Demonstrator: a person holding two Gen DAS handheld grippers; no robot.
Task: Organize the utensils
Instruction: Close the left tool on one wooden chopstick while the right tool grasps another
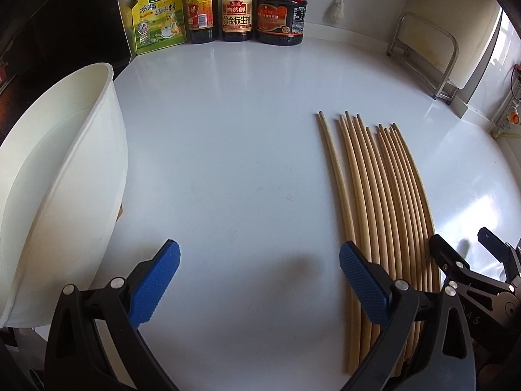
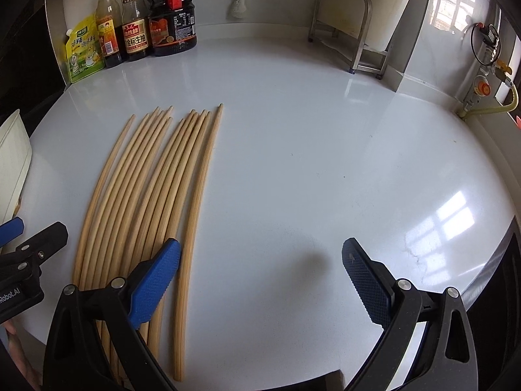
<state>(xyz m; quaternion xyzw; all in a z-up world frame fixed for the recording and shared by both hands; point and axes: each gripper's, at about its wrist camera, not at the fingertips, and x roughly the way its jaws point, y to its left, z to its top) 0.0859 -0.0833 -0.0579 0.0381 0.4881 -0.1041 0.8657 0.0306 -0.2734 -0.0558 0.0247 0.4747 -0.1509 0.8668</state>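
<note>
Between both wide-open hand-held grippers, left (image 1: 259,280) and right (image 2: 260,280), lie the chopsticks (image 2: 156,195).

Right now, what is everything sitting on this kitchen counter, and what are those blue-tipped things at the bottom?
chopsticks: about a dozen, pale wood, lying side by side on the counter
tub: one, white, at the counter's left edge
sauce bottles: three, dark, at the back wall
seasoning pouch: one, yellow-green, left of the bottles
rack: one, metal, back right corner
brush: one, white, hanging on the back wall
counter: one, white, glossy
left hand-held gripper: one, black with blue pads, open, empty
right hand-held gripper: one, same colours, open, empty
</note>
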